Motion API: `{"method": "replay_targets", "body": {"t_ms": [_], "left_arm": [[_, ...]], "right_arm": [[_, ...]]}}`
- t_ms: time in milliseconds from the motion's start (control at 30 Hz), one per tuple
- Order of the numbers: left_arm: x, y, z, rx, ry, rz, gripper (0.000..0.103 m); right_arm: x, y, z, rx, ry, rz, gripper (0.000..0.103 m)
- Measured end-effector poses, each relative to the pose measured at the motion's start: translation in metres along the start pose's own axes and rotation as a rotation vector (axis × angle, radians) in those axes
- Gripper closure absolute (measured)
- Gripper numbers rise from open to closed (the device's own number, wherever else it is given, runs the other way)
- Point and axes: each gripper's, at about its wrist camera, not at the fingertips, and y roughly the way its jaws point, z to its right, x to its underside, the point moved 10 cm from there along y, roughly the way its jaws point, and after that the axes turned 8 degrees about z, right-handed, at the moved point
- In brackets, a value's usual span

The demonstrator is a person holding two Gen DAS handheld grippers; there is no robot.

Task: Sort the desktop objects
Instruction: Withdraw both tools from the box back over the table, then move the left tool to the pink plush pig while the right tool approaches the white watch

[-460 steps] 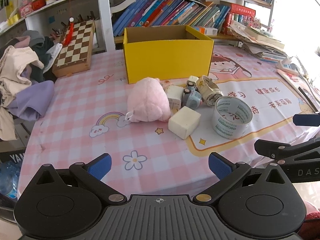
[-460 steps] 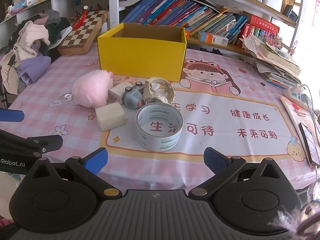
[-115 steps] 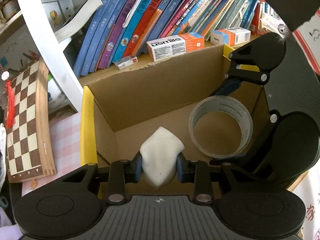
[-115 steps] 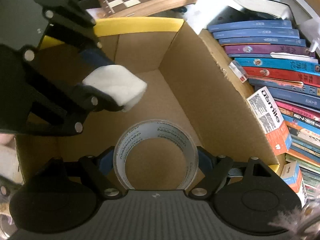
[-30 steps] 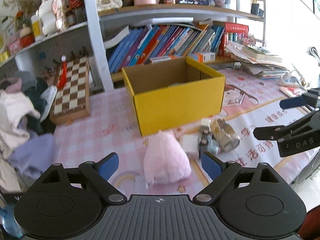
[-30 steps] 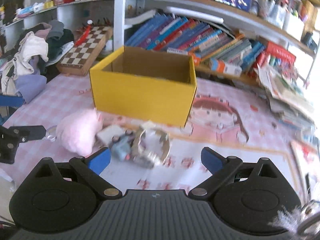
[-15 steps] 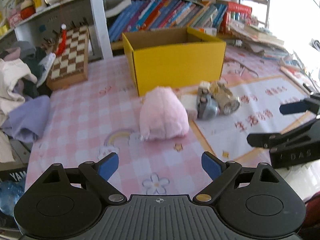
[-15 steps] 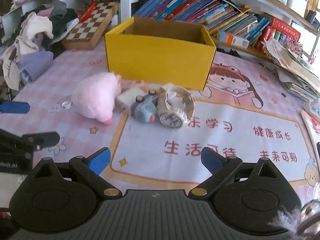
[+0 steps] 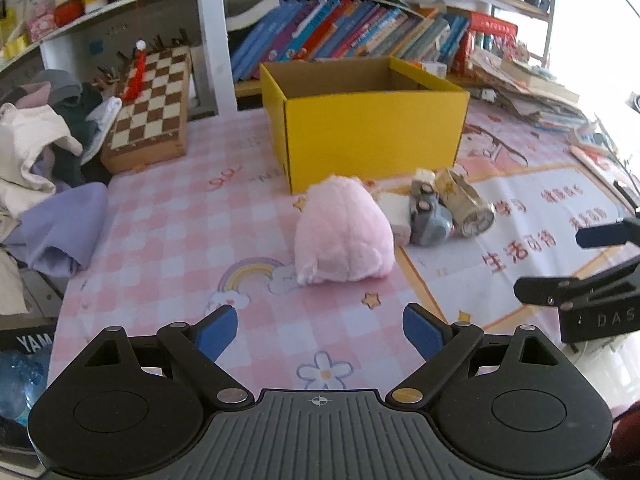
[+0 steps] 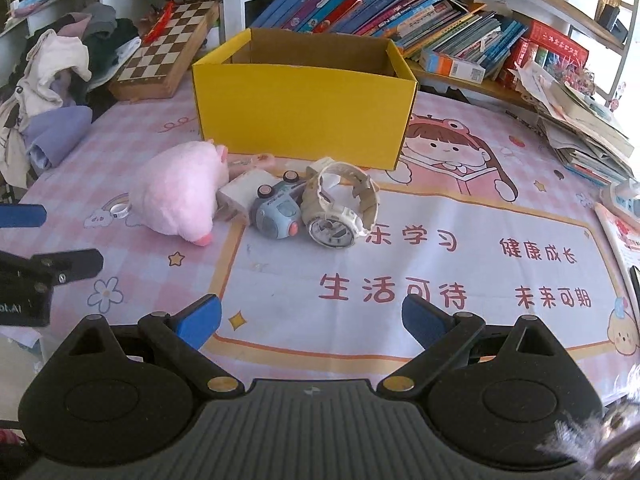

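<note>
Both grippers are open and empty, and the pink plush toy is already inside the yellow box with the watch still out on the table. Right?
Not quite. The pink plush toy is not inside the yellow box; it lies on the table in front of it, left of the watch, as the right wrist view shows. The rest holds: the left gripper and right gripper are open and empty.

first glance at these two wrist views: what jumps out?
The yellow box dominates mid-table, open-topped, in front of the bookshelf. Just before it lies a tight cluster: a pink plush toy on the left, then a small white block, a blue-grey toy car and a cream wristwatch on its side. Both the left gripper and the right gripper hang short of the cluster, jaws wide and empty.
</note>
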Motion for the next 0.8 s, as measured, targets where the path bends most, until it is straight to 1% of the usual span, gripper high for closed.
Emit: {"method": "replay_targets", "body": {"t_ms": [67,100,167,200,233,400,667,800], "left_arm": [[-0.001,0.000,0.001,0.007,0.004,0.006,0.011],[0.000,0.000,0.002,0.010,0.007,0.007,0.011],[0.001,0.001,0.004,0.019,0.016,0.005,0.011],[0.001,0.001,0.005,0.023,0.020,0.004,0.011],[0.000,0.002,0.006,0.025,0.020,0.006,0.011],[-0.003,0.005,0.010,0.032,0.027,0.016,0.011],[-0.012,0.017,0.013,0.017,0.025,0.017,0.011],[-0.016,0.026,0.014,0.012,0.021,0.009,0.011]], "right_arm": [[-0.002,0.000,-0.002,-0.008,-0.005,0.007,0.006],[-0.003,0.000,-0.003,-0.013,-0.007,0.010,0.008],[-0.004,-0.001,-0.006,-0.028,-0.020,0.015,0.015],[-0.005,0.000,-0.008,-0.034,-0.027,0.016,0.021],[-0.006,0.000,-0.010,-0.040,-0.034,0.017,0.024],[-0.007,0.006,-0.010,-0.051,-0.046,0.005,0.026],[-0.016,0.019,-0.002,-0.059,-0.057,0.001,0.026],[-0.022,0.025,0.003,-0.060,-0.070,0.001,0.030]]}}
